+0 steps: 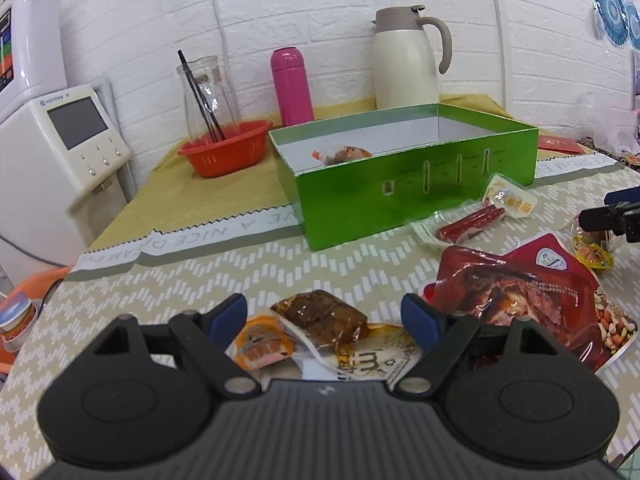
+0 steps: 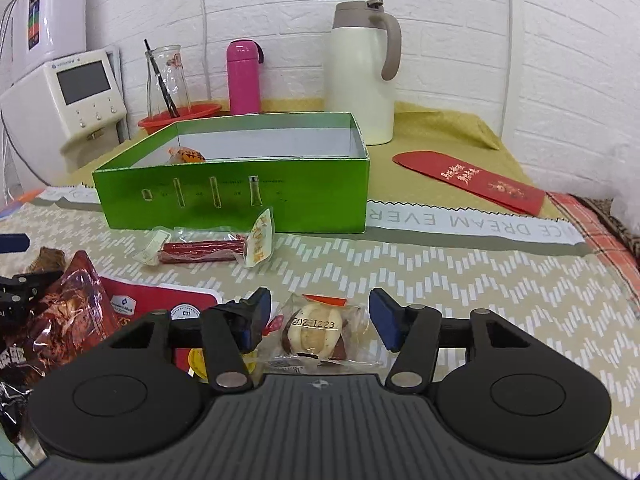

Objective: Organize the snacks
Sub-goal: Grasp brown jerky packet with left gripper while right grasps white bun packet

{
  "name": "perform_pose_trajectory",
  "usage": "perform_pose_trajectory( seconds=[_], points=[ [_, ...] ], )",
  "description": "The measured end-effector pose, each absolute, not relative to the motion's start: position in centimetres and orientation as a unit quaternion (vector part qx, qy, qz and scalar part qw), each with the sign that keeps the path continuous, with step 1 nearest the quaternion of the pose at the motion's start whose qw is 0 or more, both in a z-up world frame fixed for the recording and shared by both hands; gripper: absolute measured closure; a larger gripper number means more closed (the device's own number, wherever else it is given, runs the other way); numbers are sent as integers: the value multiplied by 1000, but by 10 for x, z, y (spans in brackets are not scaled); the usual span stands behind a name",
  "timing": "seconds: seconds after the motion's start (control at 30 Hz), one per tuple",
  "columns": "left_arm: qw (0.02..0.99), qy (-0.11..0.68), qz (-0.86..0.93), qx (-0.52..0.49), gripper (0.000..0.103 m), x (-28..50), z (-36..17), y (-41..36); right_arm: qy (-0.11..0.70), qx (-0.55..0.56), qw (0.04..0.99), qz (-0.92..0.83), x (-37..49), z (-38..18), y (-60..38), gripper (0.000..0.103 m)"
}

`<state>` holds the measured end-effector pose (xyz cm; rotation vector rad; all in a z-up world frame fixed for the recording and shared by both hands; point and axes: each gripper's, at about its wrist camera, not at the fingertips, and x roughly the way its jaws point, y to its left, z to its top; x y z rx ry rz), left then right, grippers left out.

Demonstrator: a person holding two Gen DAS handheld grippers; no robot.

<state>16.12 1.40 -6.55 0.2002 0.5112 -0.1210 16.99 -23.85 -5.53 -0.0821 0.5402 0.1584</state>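
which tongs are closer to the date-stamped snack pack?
Right. The right tongs straddle the date-stamped snack pack, open; the left tongs are over at the brown snack pack.

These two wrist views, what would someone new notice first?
A bright green open cardboard box sits mid-table, one wrapped snack inside. In front, scattered snack packets lie on the patterned cloth, a glossy red meat pouch largest. Behind stand a cream thermal jug and a pink flask.
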Motion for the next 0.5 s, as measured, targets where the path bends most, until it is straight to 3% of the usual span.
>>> perform_pose_trajectory(
  seconds=[0.07,0.17,0.23,0.37,0.4,0.5],
  points=[
    [962,254,-58,87,19,165,-67,16,267,-54,960,65,169,-58,-236,0],
    [961,260,-73,51,21,167,-67,26,275,-55,959,50,171,-64,-235,0],
    [960,266,-78,35,39,169,-68,30,295,-43,953,48,175,-68,-237,0],
    [956,280,-80,19,48,170,-67,32,299,-15,953,47,173,-67,-245,2],
    [957,277,-78,21,56,169,-67,32,299,-16,953,44,173,-67,-245,2],
    [959,271,-76,16,57,166,-66,34,294,-8,955,44,169,-66,-246,5]
  ],
)
